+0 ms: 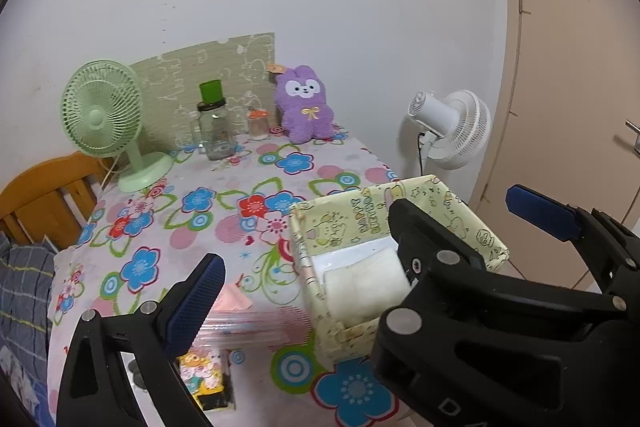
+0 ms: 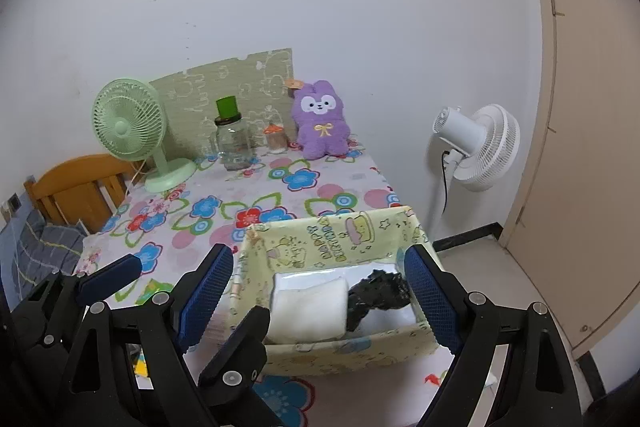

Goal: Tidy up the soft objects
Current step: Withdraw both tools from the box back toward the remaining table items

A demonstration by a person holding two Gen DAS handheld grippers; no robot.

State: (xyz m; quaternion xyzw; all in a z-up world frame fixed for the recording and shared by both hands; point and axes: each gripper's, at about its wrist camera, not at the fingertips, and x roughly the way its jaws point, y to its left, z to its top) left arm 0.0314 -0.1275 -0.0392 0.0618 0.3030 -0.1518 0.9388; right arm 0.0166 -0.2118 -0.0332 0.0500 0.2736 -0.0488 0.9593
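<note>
Storage box (image 2: 336,239) sits between the wide-open, empty right gripper's (image 2: 320,301) fingers, holding folded white cloth (image 2: 308,307).

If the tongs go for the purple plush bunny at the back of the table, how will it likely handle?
The purple plush bunny looks fuzzy and stuffed, so it will probably squash under the pads and weigh little for its bulk. It stands propped against the green board, so a push would likely topple it rather than slide it. Its nap should give grip, not slip.
</note>
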